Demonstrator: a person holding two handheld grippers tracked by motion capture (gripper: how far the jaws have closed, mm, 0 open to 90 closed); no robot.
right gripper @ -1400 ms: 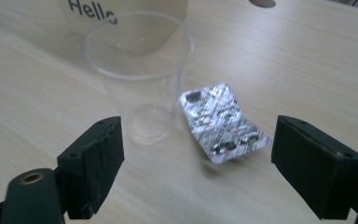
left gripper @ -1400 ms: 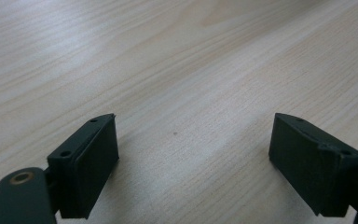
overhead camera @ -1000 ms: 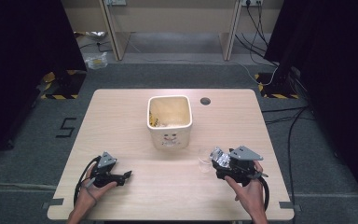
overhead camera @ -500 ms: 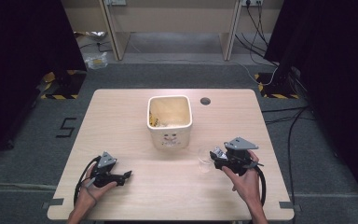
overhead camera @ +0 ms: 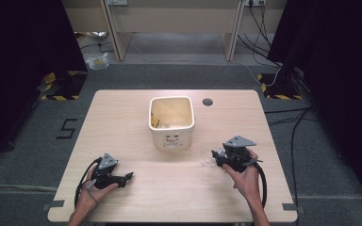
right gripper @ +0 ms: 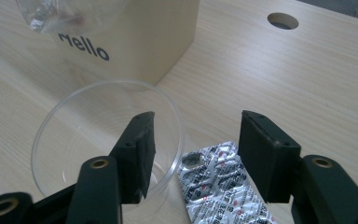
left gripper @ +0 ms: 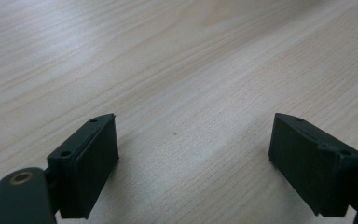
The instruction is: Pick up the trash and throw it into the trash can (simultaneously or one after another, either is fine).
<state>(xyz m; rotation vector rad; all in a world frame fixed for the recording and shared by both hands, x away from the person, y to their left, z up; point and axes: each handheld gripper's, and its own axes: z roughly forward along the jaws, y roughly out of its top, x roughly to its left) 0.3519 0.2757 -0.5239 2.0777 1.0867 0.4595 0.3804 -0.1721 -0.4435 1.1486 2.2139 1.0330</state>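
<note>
At lower right, the right gripper [right gripper: 193, 154], jaws just closing but not clamped, straddles a clear cup's [right gripper: 74, 116] rim above a pill pack [right gripper: 214, 186].

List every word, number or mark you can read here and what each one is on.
"Mello": on the side of the cream bin.
"5": marked on the grey floor left of the table.
Red print on the silver blister pack: too small to read.

Each hand-held black two-jaw gripper [overhead camera: 218, 155] carries a grey three-cornered plate, a trailing black cable, brass-coloured pivot screws and flat rectangular pads.
</note>
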